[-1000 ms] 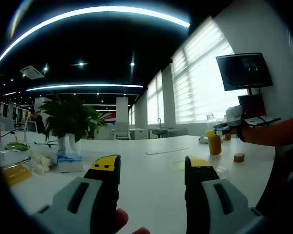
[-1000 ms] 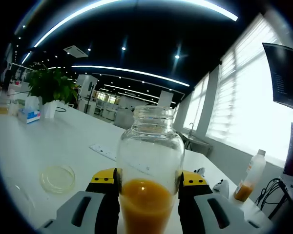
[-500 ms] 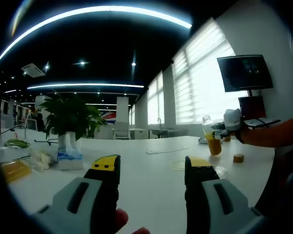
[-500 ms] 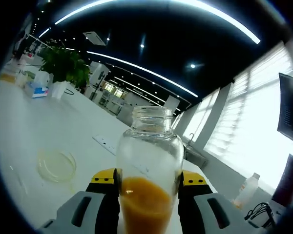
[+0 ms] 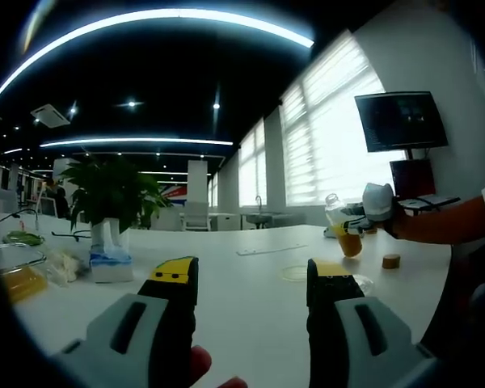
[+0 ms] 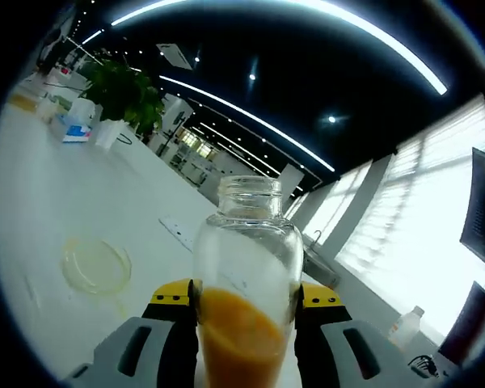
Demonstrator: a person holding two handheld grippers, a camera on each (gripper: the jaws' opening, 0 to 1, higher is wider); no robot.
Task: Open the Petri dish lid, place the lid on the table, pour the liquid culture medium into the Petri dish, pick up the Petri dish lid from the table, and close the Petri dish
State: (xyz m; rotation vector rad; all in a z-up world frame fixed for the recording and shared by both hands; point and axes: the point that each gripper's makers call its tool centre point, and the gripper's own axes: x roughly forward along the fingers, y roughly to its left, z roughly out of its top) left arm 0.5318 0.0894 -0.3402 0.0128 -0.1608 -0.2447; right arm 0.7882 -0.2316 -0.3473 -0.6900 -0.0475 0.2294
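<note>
Clamped on the glass bottle (image 6: pixel 246 283) of orange medium by the right gripper (image 6: pixel 244 311); now tipped further than a second ago, liquid slanting inside, mouth leaning toward the open Petri dish (image 6: pixel 97 265) on the white table (image 6: pixel 32 202). Pour starting, nothing out yet. Idle, jaws wide apart and empty: left gripper (image 5: pixel 250 279), near the lid (image 5: pixel 362 284).
</note>
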